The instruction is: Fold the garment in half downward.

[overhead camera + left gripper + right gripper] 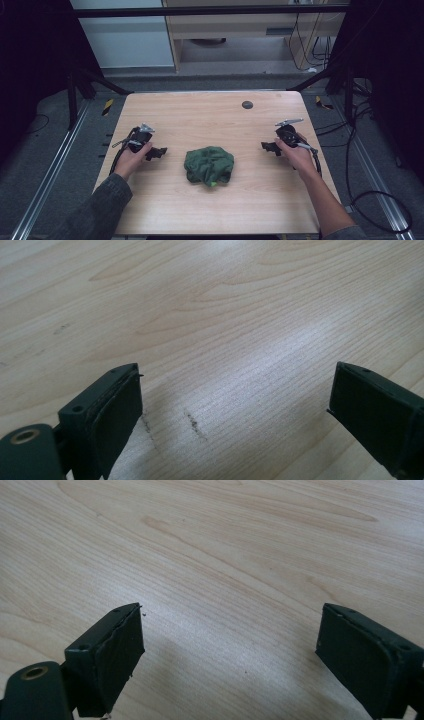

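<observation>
A crumpled dark green cloth (209, 165) lies in a heap near the middle of the wooden table (210, 112). My left gripper (159, 152) rests to the cloth's left, held by a hand, its jaws pointing toward the cloth but apart from it. My right gripper (268, 147) sits to the cloth's right, also apart from it. In the left gripper view the gripper (235, 410) is open over bare wood. In the right gripper view the gripper (230, 650) is open too, with nothing between its fingers.
A small dark round disc (247, 104) is set in the tabletop near the far edge. Cables (380, 200) trail on the floor to the right. Metal rails run along both sides of the table.
</observation>
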The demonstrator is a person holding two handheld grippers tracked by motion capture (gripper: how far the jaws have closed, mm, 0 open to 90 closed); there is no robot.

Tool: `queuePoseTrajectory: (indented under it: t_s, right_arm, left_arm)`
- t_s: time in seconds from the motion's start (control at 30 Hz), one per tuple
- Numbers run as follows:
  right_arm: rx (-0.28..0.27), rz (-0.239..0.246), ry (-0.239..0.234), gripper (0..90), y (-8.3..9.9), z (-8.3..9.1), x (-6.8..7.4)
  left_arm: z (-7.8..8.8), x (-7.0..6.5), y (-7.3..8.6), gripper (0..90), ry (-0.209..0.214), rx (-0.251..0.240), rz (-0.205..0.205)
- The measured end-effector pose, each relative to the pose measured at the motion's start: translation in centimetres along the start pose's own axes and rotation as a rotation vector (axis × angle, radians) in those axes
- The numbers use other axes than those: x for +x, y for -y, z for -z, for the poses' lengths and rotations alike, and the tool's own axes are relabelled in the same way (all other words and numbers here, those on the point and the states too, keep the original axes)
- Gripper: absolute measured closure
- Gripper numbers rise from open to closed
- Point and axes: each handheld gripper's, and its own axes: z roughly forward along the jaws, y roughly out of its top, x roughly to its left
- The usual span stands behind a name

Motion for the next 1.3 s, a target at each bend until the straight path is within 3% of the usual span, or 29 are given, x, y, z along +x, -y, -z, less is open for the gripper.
queuePoseTrajectory:
  t_s: [0.43, 0.97, 1.13, 1.2, 1.3]
  right_arm:
    - [-0.023, -0.032, 0.009, 11.1, 0.2, -1.1, 0.0]
    - [-0.058, -0.031, 0.032, 8.2, 0.3, -1.6, 0.4]
    - [-0.099, -0.02, 0.072, 7.4, 0.7, -2.0, 1.0]
    - [-0.082, 0.011, 0.102, 6.6, 0.7, -2.2, 1.4]
    - [-0.081, -0.002, 0.114, 5.8, 0.7, -2.2, 1.8]
  left_arm:
    - [-1.2, -0.1, 0.3, 5.8, 0.009, -0.014, 0.009]
    - [-1.7, -0.4, 0.9, 1.2, -0.009, -0.088, 0.026]
    - [-1.7, -0.5, 0.9, 1.1, -0.013, -0.087, 0.027]
    - [-1.7, -0.5, 0.9, 0.9, -0.014, -0.086, 0.03]
    - [-1.6, -0.7, 1.1, 0.0, -0.033, -0.083, 0.051]
